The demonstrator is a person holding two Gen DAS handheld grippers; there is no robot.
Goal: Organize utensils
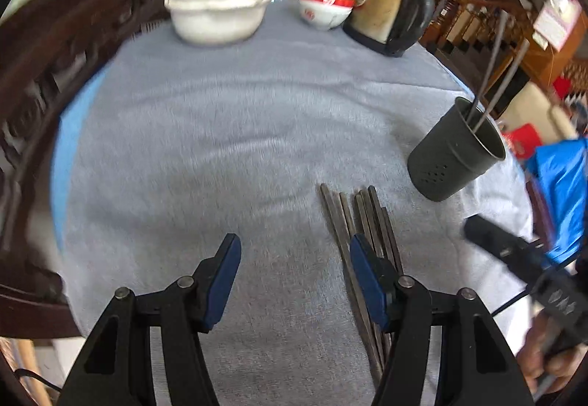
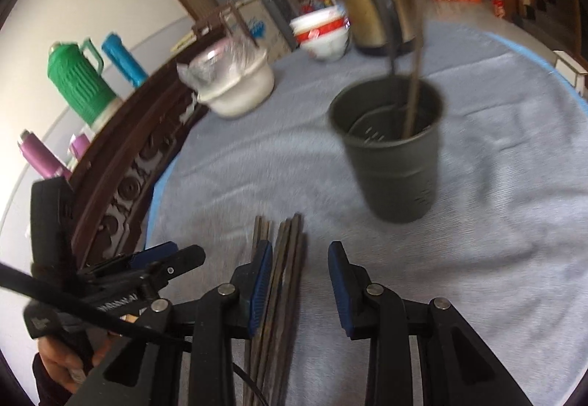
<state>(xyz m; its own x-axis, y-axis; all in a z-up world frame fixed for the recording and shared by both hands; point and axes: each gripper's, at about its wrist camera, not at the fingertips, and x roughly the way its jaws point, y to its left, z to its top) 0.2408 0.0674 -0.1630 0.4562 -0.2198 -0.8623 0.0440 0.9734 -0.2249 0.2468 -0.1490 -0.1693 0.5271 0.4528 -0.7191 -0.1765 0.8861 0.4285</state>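
Both grippers stand part-open and empty: the left gripper [image 1: 294, 251] over bare cloth beside the chopstick bundle [image 1: 362, 222], the right gripper [image 2: 299, 259] straddling its near end. Just beyond the bundle, the dark holder [image 2: 389, 148] already has two chopsticks [image 1: 492, 75]; most remain.

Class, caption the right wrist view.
Open right gripper above chopsticks lying before a dark holder.

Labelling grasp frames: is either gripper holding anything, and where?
Nothing held. Left gripper and right gripper jaws are open above the chopsticks on the cloth.
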